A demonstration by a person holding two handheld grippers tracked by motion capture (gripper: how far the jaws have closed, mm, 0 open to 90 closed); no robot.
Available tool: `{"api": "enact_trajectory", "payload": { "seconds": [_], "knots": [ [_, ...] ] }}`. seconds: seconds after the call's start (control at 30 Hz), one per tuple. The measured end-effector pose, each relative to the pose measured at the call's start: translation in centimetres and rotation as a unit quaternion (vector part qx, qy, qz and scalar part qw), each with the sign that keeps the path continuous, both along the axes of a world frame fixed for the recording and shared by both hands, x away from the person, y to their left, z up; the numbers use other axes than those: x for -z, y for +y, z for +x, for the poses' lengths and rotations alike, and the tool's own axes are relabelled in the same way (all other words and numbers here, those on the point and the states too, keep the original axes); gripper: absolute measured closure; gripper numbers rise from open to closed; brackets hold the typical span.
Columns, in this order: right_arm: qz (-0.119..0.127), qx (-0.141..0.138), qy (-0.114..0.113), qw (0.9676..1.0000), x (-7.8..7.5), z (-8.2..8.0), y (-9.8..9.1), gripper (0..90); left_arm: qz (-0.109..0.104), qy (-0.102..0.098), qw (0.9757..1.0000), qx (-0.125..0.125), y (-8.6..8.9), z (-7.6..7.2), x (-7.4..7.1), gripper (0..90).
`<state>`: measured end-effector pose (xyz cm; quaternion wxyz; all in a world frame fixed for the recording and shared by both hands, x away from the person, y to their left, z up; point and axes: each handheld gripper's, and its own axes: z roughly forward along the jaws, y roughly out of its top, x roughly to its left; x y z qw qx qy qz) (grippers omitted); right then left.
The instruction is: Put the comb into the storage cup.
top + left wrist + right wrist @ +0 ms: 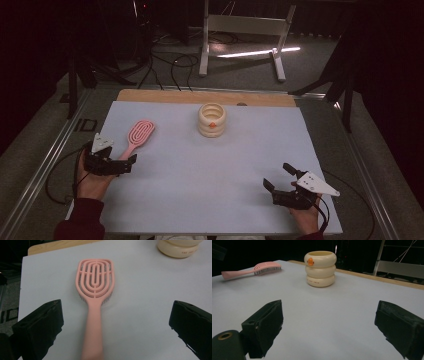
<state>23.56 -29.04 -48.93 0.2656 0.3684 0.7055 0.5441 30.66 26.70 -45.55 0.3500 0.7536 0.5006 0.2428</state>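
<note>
A pink vented hairbrush (pixel 140 133) lies flat on the pale sheet at the left, head away from me. My left gripper (pixel 130 163) sits at the end of its handle, open. In the left gripper view the hairbrush (pixel 96 287) points its handle toward me between the two spread jaws of the left gripper (pixel 116 313), untouched. A cream ringed cup (pixel 212 120) with an orange mark stands upright near the far middle. My right gripper (pixel 278 175) rests open at the near right, holding nothing. From the right gripper (pixel 329 315) I see the cup (pixel 320 268) ahead and the hairbrush (pixel 252 269) far left.
The pale sheet (pixel 210 170) covers a wooden tabletop whose far edge (pixel 165 95) shows. Metal rails (pixel 45 165) run along both sides. A white metal stand (pixel 245 30) and cables (pixel 170 65) lie on the floor beyond.
</note>
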Motion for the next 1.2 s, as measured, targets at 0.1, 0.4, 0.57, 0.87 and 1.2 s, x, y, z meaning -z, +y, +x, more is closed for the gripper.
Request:
{"api": "enact_trajectory", "payload": {
  "seconds": [0.1, 0.4, 0.57, 0.87, 1.2],
  "knots": [
    [-0.001, 0.002, -0.001, 1.0, 0.0, 0.0, 0.0, 8.2, 0.005, 0.01, 0.9999, -0.001, 0.1, 0.5, 0.1, 0.2],
    [-0.003, 0.004, 0.002, 1.0, 0.1, 0.1, 0.0, 8.2, 0.022, 0.047, 0.9986, -0.002, 0.0, 2.4, 0.3, 0.4],
    [-0.003, 0.003, 0.002, 1.0, 0.1, 0.1, 0.0, 8.2, 0.03, 0.06, 0.9978, -0.003, -0.2, 3.1, 0.3, 0.5],
    [-0.004, 0.004, 0.003, 1.0, 0.1, 0.1, 0.0, 8.2, 0.051, 0.09, 0.9946, 0.002, -0.5, 4.5, 0.5, 1.2],
    [-0.004, 0.003, 0.004, 1.0, 0.1, 0.1, -0.1, 8.2, 0.065, 0.12, 0.9906, -0.006, -0.5, 5.9, 1.1, 2.1]
  ]
}}
